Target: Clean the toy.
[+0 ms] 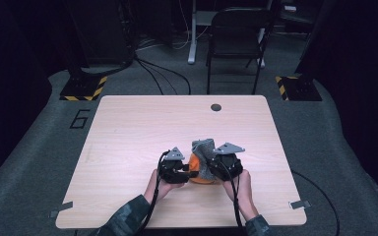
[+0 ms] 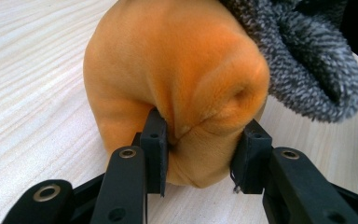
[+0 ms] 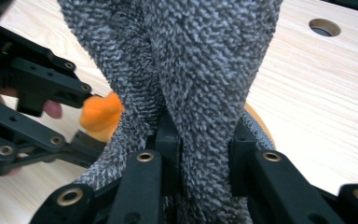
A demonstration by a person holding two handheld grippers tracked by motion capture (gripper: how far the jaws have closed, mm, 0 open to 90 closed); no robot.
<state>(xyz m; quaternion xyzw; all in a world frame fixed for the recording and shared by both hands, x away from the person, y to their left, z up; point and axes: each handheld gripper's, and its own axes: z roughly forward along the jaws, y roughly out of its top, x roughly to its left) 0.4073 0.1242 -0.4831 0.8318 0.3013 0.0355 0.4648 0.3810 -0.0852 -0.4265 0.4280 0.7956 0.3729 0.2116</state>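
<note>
**A:** My left gripper has its jaws clamped on the lower bulge of the soft orange plush pouch, low in the centre of the left gripper view; the fabric puckers between the pads. My right gripper is pinched on a fold of the grey speckled knit cloth, which rises straight up out of the jaws to the top of the right gripper view.

**B:** Where does that put the pair on the table?

**A:** In the high view both sit in the lower middle of the frame, on the near part of the pale wooden table. The orange pouch lies between the two grippers, with the left gripper touching its left side. The grey cloth stands up from its right side, beside the right gripper.

**B:** So what does the next pull turn on?

**A:** On the grey cloth's long axis. It runs upward and slightly toward the top of the frame, away from the orange body. I judge the right hand is the nearer to it and should draw along that line while the left hand anchors the pouch.
</note>
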